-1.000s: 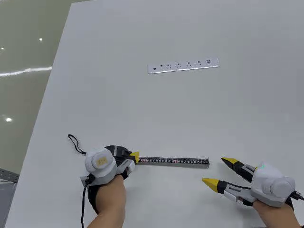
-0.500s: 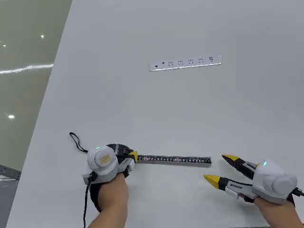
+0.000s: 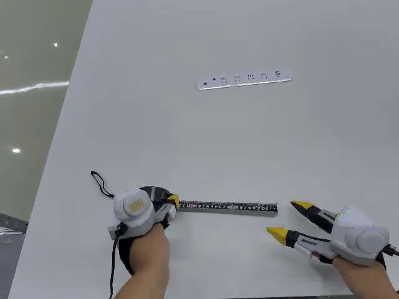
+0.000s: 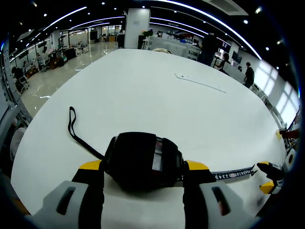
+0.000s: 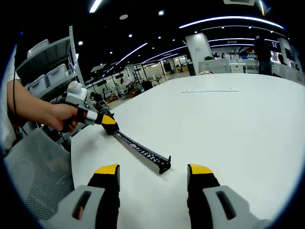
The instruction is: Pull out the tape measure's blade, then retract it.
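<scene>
Item: tape measure (image 3: 158, 196), black case, lying on the white table (image 3: 187, 137) at about 8 o'clock in your head view. Your left gripper (image 4: 143, 166) has its yellow-tipped fingers (image 4: 90, 165) closed against the two flanks of the case, probably so the body stays put while the blade moves. Blade (image 3: 227, 207): drawn out flat on the table, running from the case toward 3 o'clock. Its dark hook end (image 3: 275, 208) lies free, with nothing holding it. The pull-out looks done and retraction looks next. Right gripper (image 3: 289, 218): at 4 o'clock, fingers spread wide apart and empty, and aimed at the hook end just short of it. In the right gripper view the hook lies ahead of the gap between the fingers, which suits either guiding the blade home or staying out of its path. Wrist strap (image 3: 100, 184): a black loop trailing from the case toward 10 o'clock, slack on the table. Power strip (image 3: 244, 79): white, well apart at 12 o'clock, and not involved. Not legible: the blade's numerals are too small to read. The mouth where the blade leaves the case sits behind a left finger. No lock or brake button can be made out on the case. In the head view the left gripper's body covers one of its own fingers.
</scene>
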`<control>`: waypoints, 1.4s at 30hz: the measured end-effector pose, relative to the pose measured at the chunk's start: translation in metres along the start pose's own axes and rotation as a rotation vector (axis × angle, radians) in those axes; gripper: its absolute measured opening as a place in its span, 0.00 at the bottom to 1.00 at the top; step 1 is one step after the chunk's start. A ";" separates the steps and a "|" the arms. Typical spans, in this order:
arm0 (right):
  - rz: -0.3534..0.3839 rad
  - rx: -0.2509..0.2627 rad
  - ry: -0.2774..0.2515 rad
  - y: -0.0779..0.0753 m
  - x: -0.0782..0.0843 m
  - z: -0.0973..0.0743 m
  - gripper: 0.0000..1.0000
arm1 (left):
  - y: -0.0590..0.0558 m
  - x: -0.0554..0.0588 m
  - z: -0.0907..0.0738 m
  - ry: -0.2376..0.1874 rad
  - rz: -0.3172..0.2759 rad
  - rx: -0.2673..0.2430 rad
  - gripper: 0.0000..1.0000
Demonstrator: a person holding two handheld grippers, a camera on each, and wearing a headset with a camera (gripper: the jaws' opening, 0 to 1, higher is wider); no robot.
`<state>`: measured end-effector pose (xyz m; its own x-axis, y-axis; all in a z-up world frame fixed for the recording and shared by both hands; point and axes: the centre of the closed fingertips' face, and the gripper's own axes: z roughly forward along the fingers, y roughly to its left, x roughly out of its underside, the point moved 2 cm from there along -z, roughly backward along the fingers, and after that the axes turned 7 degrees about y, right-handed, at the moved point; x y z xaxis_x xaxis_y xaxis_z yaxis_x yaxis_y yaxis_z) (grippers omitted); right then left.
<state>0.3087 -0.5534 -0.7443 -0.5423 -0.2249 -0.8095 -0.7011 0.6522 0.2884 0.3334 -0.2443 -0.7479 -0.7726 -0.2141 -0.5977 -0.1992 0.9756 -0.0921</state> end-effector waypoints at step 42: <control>-0.055 -0.209 0.005 -0.010 -0.007 0.022 0.42 | 0.000 0.000 0.000 -0.004 -0.003 -0.007 0.64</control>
<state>0.3293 -0.5429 -0.7529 -0.5025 -0.2596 -0.8247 -0.8099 0.4750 0.3440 0.3331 -0.2439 -0.7482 -0.7697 -0.2166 -0.6005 -0.2058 0.9746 -0.0879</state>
